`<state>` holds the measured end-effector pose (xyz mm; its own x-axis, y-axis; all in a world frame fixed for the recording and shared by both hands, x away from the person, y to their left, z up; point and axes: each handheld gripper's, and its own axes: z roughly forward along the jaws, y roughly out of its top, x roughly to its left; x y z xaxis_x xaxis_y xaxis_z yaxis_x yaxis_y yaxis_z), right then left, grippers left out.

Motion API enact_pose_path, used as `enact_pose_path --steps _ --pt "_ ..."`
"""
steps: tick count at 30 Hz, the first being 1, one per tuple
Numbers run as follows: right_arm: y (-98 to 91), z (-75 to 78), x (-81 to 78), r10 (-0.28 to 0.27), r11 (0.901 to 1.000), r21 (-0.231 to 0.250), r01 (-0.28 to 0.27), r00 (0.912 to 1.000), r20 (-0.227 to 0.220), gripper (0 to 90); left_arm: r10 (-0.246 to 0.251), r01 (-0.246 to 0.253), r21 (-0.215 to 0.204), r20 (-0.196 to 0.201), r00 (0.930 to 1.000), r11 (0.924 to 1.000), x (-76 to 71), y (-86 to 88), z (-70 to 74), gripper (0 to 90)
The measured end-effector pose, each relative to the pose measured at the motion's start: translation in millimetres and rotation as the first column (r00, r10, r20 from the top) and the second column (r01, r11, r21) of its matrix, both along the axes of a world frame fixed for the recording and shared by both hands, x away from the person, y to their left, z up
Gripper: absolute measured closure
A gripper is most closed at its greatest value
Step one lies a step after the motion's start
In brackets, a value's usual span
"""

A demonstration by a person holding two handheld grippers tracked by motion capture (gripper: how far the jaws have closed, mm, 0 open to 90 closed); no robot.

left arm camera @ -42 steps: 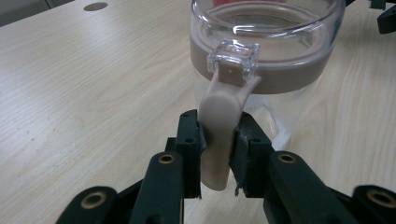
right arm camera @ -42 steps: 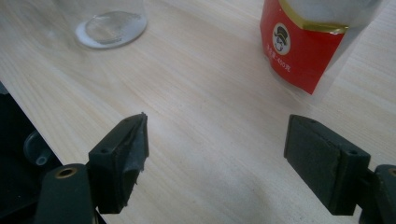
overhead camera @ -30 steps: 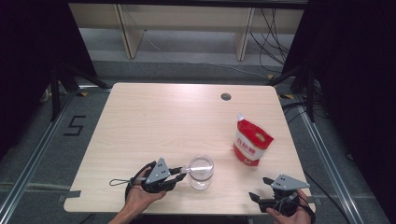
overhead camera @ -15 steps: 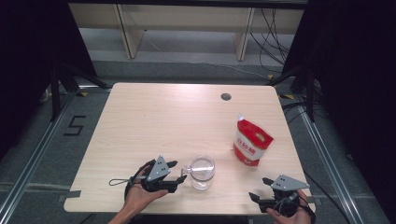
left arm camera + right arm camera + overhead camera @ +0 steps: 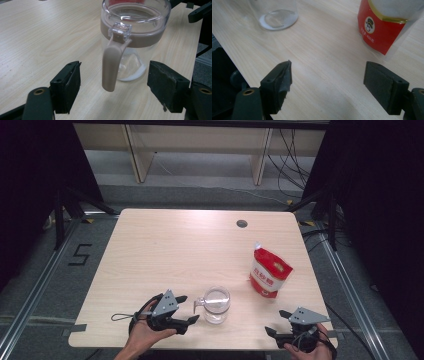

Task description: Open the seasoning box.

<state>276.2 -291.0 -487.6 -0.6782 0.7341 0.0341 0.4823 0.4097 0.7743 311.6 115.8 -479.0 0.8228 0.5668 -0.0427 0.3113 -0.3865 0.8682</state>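
At the near edge of the bench (image 5: 165,245), the left tongs (image 5: 188,309) lay just beside the clear jar (image 5: 216,304), their jaws spread wide with the jar's tan handle (image 5: 111,66) standing between them, untouched by either pad. A second earlier those jaws had been pinched on that handle; they had just been opening, and the hand had drawn back a little (the jar itself had not shifted). The right tongs (image 5: 276,322) rested at the near right corner as before, jaws apart and holding nothing.

The left gripper view showed what the high view could not: the handle hinged to a clear clasp (image 5: 120,29) on a brown band below the jar's rim, and a thin white residue on the jar's floor. The right gripper view showed the jar's base (image 5: 277,19) from the other side, plus the red pouch (image 5: 387,25) with a small round emblem of a face on its front. From above, that pouch (image 5: 269,271) stood upright on the bench, apart from the jar, to its right and a little farther back.
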Motion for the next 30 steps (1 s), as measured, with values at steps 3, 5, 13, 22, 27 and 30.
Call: enact_pose_path --steps 3,5,13,22,27,30 --pt "1.1 -0.2 1.8 0.029 0.9996 -0.004 -0.029 0.9995 0.008 23.9 -0.01 0.01 -0.016 -0.009 0.9999 0.9998 -2.0 0.4 1.5 26.5" --pt "1.7 0.4 0.7 0.012 0.9999 -0.002 -0.012 0.9999 0.006 23.9 -0.007 0.007 -0.029 -0.007 1.0 0.9996 -4.2 0.4 3.8 27.2" --pt "2.1 0.6 1.4 0.01 0.9999 -0.005 -0.01 0.9999 0.008 23.7 -0.001 0.004 -0.138 0.02 0.9998 0.9904 -8.2 6.4 17.3 42.8" --pt "4.3 -0.2 2.0 0.018 0.9998 0.0 -0.018 0.9998 0.006 23.7 0.004 0.005 -0.119 0.074 0.9972 0.9929 -8.8 -1.2 24.9 84.9" --pt "6.7 -0.3 2.2 0.041 0.9992 0.0 -0.041 0.999 0.02 25.1 0.036 -0.027 -0.125 0.067 0.9971 0.9918 -7.7 -5.6 27.5 89.0" --pt "9.3 -0.1 1.2 0.038 0.9993 0.007 -0.038 0.9992 0.012 26.0 0.047 -0.037 -0.129 0.077 0.9959 0.9909 -2.4 -7.9 31.6 89.2"
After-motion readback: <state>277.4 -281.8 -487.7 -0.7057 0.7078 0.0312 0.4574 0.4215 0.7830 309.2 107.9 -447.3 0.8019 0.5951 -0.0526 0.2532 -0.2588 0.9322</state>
